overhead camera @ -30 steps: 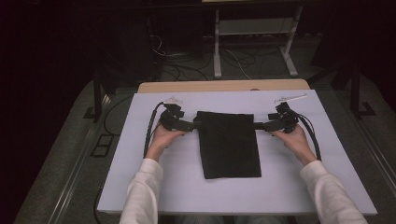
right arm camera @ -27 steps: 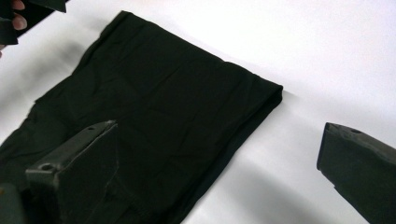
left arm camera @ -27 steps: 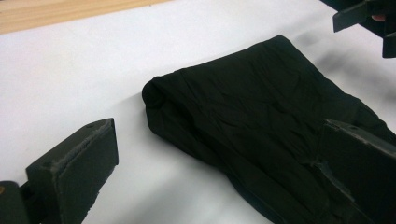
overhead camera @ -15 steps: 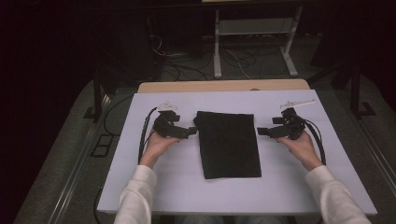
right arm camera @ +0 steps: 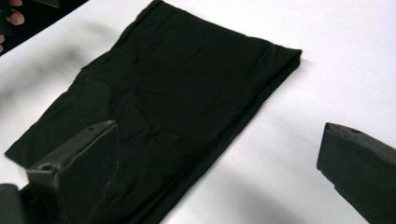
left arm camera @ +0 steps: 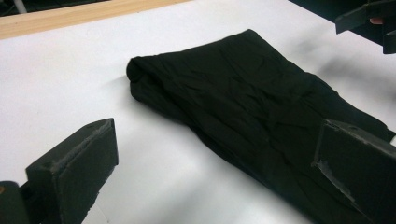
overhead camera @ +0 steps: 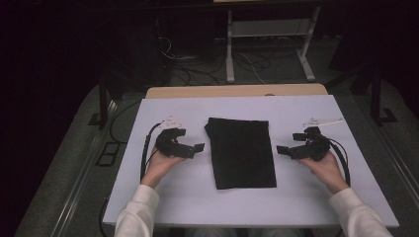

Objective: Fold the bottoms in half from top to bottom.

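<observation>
A black cloth (overhead camera: 242, 152), folded into a long rectangle, lies flat on the middle of the white table (overhead camera: 148, 197). My left gripper (overhead camera: 196, 149) rests just left of the cloth, open, its jaws pointing at the cloth's left edge without touching it. Just right of the cloth sits my right gripper (overhead camera: 289, 143), open too and apart from it. In the left gripper view the cloth (left arm camera: 247, 102) lies ahead of my wide-spread left gripper (left arm camera: 215, 172). The right gripper view shows the cloth (right arm camera: 177, 84) beyond my open right gripper (right arm camera: 219, 172).
A wooden strip (overhead camera: 237, 91) runs along the table's far edge. Beyond it, on the dark floor, are cables and a metal stand (overhead camera: 267, 34). Bare white table surface lies on both sides of the cloth and in front of it.
Both grippers have left the cloth's far corners and drawn outward and toward the person. The cloth stays flat where it was.
</observation>
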The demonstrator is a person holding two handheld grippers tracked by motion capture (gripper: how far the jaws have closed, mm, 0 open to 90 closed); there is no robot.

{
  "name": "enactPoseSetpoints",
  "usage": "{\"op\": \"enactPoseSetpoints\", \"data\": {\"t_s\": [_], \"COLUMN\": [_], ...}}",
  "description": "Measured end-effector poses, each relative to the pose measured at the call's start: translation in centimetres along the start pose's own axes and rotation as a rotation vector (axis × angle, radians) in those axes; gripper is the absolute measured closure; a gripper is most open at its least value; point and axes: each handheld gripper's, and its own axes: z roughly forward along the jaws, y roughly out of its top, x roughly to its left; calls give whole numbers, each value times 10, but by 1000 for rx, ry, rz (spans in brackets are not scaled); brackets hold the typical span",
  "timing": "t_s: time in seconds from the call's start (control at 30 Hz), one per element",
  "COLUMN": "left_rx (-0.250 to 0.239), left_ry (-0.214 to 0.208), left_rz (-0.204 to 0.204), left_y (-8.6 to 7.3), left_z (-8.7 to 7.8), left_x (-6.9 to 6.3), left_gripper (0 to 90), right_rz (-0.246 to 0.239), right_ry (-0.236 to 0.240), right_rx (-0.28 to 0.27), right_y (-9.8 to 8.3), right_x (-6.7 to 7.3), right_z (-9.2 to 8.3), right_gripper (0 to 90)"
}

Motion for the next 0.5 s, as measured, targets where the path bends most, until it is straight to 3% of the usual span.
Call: {"op": "enactPoseSetpoints", "data": {"t_s": [0.23, 0.5], "left_rx": [-16, -41], "left_ry": [-6, -14], "left_rz": [18, 37], "left_y": [-13, -26], "left_z": [-6, -20], "left_x": [-11, -25], "left_gripper": [0, 0], "right_rz": [-18, -20], "right_ry": [-4, -28], "right_rx": [-12, -25], "right_y": [-15, -37], "right_x": [11, 14], "right_z": [-11, -34], "right_gripper": [0, 0]}}
